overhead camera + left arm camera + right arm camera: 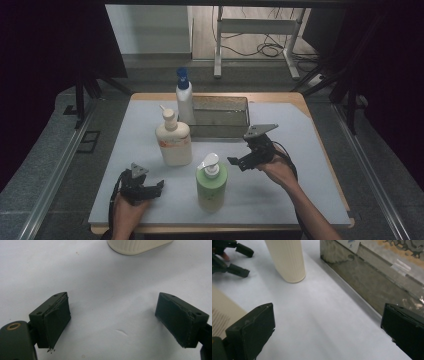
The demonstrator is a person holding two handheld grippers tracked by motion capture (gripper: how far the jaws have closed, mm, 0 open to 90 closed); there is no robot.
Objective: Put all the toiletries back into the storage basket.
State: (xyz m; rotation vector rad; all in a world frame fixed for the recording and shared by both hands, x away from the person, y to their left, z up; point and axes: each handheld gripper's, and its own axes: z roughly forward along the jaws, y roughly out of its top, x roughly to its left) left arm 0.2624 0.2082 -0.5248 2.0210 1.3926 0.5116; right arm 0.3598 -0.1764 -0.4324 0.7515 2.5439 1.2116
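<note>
Three pump bottles stand on the white mat. A green one [211,184] is at the front centre, a cream one [173,141] behind it to the left, and a white one with a blue cap [184,99] at the back. My left gripper [156,188] rests low at the front left, open, with only bare mat between its jaws [112,320]; the cream bottle's base [137,246] lies ahead of it. My right gripper [241,159] hovers just right of the green bottle, open and holding nothing [327,332]. Ahead of it stands the cream bottle [287,260].
A shallow metal tray [221,125] sits at the back centre, its wall [367,280] close to my right gripper's right jaw. The green bottle's side [222,312] is by the right gripper's left jaw. The left gripper [232,257] shows far off in the right gripper view.
</note>
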